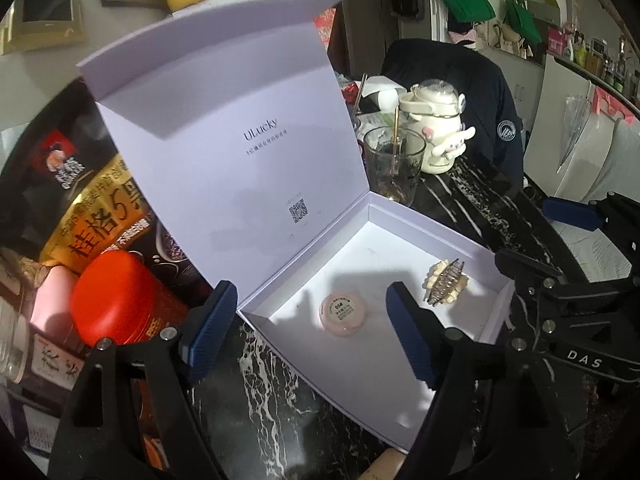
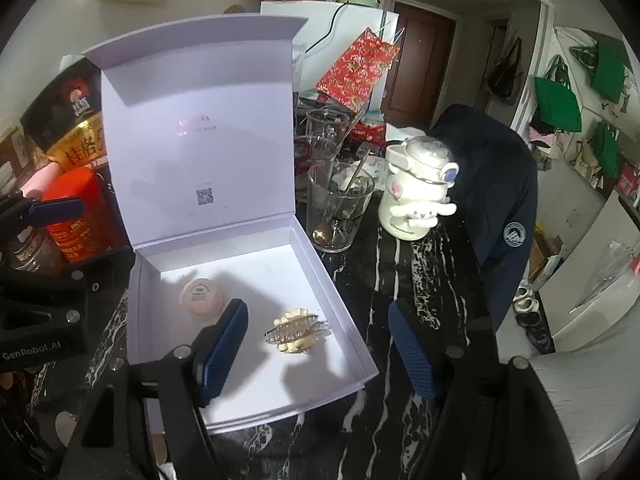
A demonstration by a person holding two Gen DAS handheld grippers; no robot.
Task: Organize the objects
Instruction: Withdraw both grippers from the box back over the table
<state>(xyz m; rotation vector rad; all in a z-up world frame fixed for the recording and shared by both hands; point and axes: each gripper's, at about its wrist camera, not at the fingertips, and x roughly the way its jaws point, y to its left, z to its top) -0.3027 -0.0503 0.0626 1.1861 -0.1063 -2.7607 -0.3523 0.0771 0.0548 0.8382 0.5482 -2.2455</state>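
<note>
An open white box (image 1: 400,216) (image 2: 224,244) sits on the black marble table (image 2: 420,280), with its lid (image 1: 240,140) (image 2: 196,120) standing upright behind it. On its floor lie a round pink jar (image 1: 342,314) (image 2: 202,298) and a cream hair claw clip (image 1: 444,284) (image 2: 298,332), apart from each other. My left gripper (image 1: 310,332) hovers open above the box's near left side, over the jar, holding nothing. My right gripper (image 2: 318,320) hovers open above the box's right side, over the clip, and is also empty.
A glass cup with a spoon (image 1: 394,164) (image 2: 340,208) and a cream bottle with a plush-dog figure (image 1: 434,132) (image 2: 416,196) stand right of the box. A red tin (image 1: 120,300) (image 2: 76,216) and food packages crowd its left. A dark jacket (image 2: 492,184) hangs over a chair.
</note>
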